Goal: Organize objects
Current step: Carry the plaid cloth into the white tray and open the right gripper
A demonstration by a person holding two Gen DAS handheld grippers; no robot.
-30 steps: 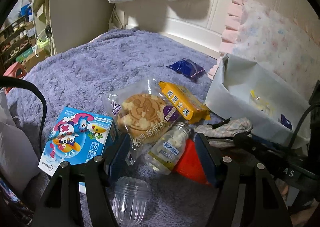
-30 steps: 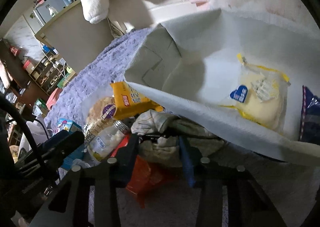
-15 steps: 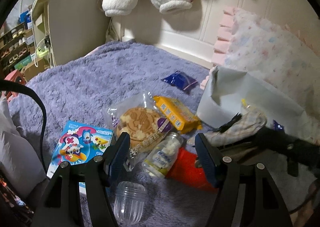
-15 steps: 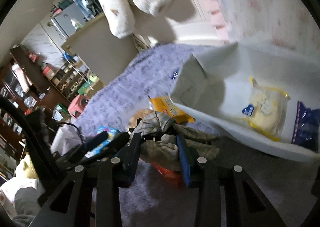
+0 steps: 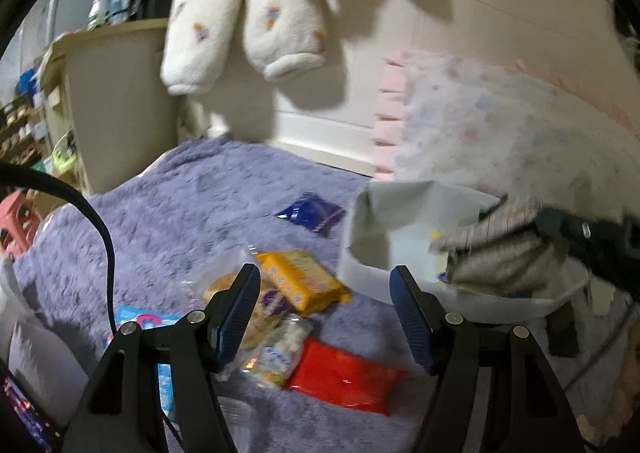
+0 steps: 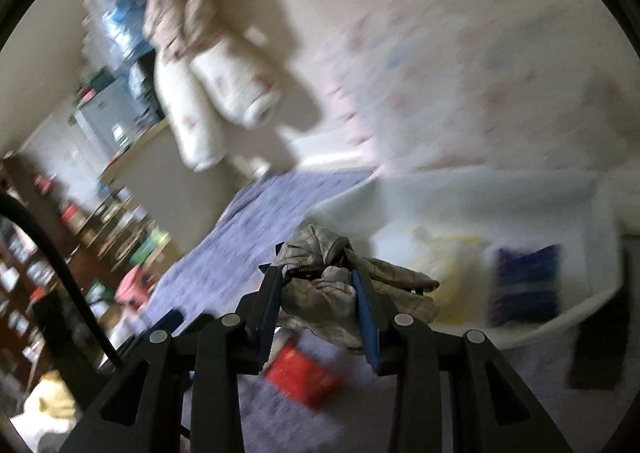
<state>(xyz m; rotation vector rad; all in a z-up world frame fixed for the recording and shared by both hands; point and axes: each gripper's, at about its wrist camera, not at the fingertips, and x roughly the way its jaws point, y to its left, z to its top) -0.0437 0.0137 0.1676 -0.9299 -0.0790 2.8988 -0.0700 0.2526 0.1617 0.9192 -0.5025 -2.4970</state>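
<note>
We hold the checked cloth (image 6: 344,285) in our right gripper (image 6: 320,293). Its jaws are squeezed onto the bunched middle of the cloth, and a black clip with a little spring is caught up in it too. The cloth hangs in the air over the near edge of the white bin (image 5: 384,249). Loose folds droop down on the right side.

The cloth is soft and light. It bends any way it likes, so we think it will flop and spread when we let go. It will not break. Holding it by the thick bunch in the middle seems best, because a thin corner could slip out of the jaws. The hanging folds could catch on the rim of the bin, so we should go well over the rim before we open.

Inside the bin we see a yellow snack bag (image 6: 444,265) and a dark blue packet (image 6: 524,285). They look blurry, so we cannot tell more about them.

Our left gripper (image 5: 324,293) holds nothing. Its jaws are wide open above the purple blanket (image 5: 192,213). Under it lie a yellow packet (image 5: 300,281), a round cookie in a clear bag (image 5: 236,301), a small jar of white candies (image 5: 276,349) and a red packet (image 5: 344,377). Another blue packet (image 5: 312,213) lies farther back, near the far corner of the bin. A blue box (image 5: 156,333) sits at the left, partly hidden.

The packets look light and crinkly, maybe slippery. The jar looks hard and could roll.
</note>
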